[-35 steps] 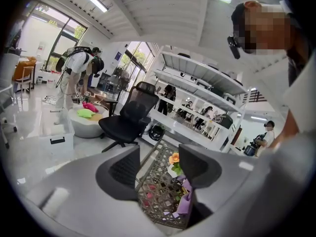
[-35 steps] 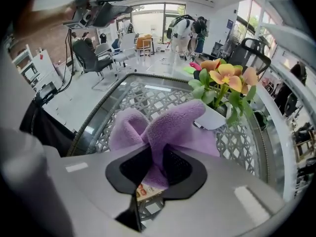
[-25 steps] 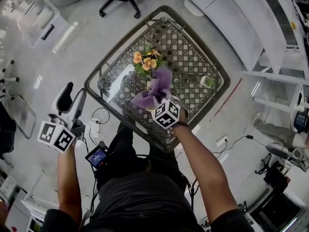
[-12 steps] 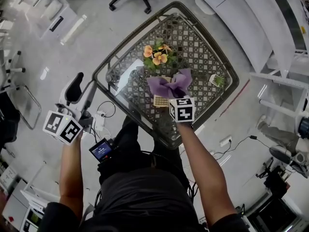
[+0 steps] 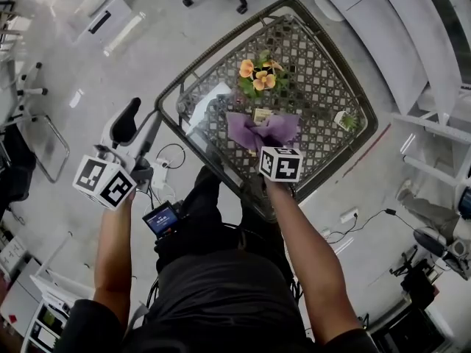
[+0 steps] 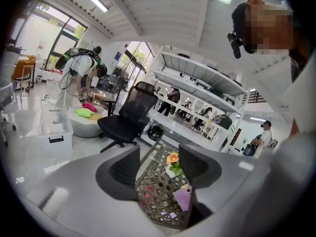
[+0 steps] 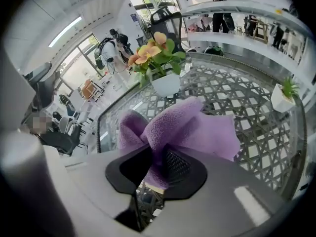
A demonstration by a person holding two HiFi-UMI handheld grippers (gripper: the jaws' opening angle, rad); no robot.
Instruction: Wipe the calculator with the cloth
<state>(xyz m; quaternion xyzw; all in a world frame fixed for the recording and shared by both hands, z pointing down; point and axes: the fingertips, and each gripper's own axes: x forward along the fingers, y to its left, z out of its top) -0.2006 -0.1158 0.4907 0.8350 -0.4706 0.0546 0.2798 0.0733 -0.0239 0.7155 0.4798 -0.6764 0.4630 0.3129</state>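
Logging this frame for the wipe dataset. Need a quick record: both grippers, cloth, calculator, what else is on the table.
left gripper: open, empty, held off the table at the head view's left
right gripper: shut on the cloth, over the table
cloth: purple, bunched, fanning out past the jaws
calculator: not visible in any view; may be under the cloth
table: glass top over wicker lattice
also on table: orange flowers in a pot just beyond the cloth; small green plant near the right edge
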